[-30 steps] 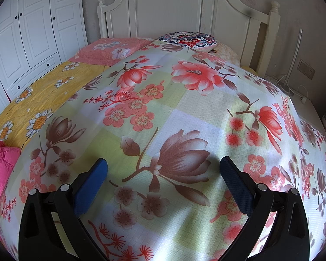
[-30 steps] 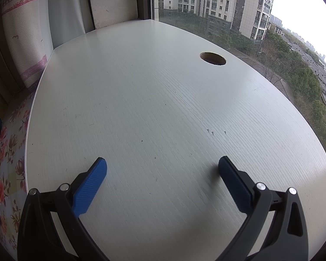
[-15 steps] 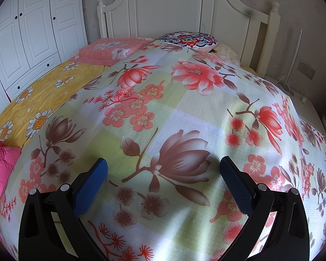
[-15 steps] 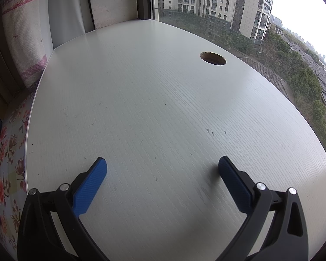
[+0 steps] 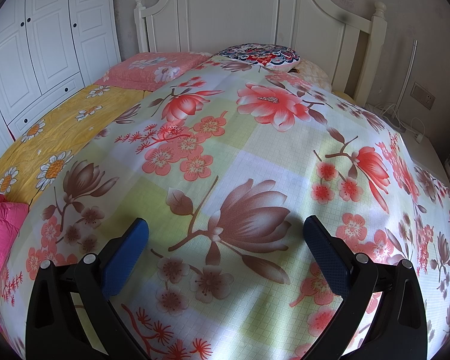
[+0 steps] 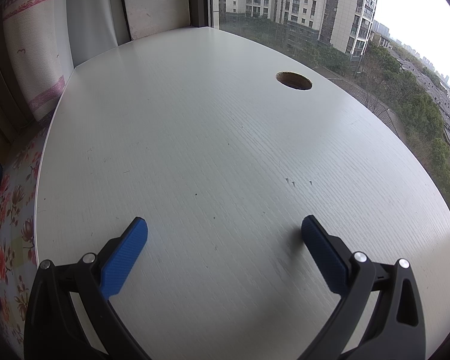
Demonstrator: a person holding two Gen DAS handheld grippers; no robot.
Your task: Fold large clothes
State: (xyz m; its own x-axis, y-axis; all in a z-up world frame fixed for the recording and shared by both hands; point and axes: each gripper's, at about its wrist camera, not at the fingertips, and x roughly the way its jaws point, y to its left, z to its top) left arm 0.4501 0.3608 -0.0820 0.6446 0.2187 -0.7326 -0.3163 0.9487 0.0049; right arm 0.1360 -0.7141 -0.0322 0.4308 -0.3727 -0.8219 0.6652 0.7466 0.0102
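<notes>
I'm holding left tongs (image 5: 225,231) spread over the bed (image 5: 84,114), empty. Right tongs (image 6: 223,229) spread over bare tabletop (image 6: 225,138). Pink garment (image 5: 0,231) at bed's left edge, nearer left tongs.

Both the left gripper (image 5: 225,237) and right gripper (image 6: 223,234) have black angular finger arms, textured blue pads (image 6: 124,262), and silver screw heads at the joints
</notes>
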